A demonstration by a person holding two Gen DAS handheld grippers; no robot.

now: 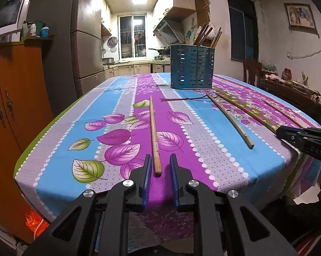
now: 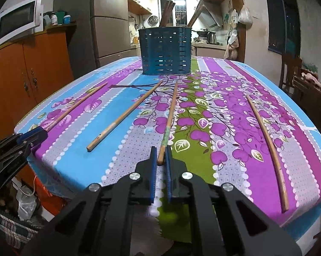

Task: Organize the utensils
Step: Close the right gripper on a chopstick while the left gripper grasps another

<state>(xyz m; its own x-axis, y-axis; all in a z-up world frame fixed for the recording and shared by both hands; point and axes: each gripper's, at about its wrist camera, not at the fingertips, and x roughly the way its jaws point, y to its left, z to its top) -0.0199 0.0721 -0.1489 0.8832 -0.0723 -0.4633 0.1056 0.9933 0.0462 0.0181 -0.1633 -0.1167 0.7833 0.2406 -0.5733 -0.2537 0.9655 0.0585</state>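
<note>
A blue slotted utensil holder [image 1: 192, 67] with chopsticks in it stands at the far end of the table; it also shows in the right wrist view [image 2: 166, 51]. Several wooden chopsticks lie on the cloth. My left gripper [image 1: 159, 160] is open, its jaws on either side of the near end of one chopstick [image 1: 154, 134]. My right gripper [image 2: 161, 154] has its jaws close around the near end of another chopstick [image 2: 170, 117]; it seems to pinch it. The right gripper shows at the left view's right edge [image 1: 282, 131]. The left gripper shows in the right view [image 2: 41, 133].
A floral tablecloth [image 1: 213, 153] covers the table. Other chopsticks lie loose [image 2: 122, 117], [image 2: 269, 147], [image 1: 230, 119]. An orange cabinet [image 1: 15, 111] stands at the left, with a fridge [image 1: 87, 38] behind it. A chair [image 1: 252, 70] and a cluttered sideboard stand at the right.
</note>
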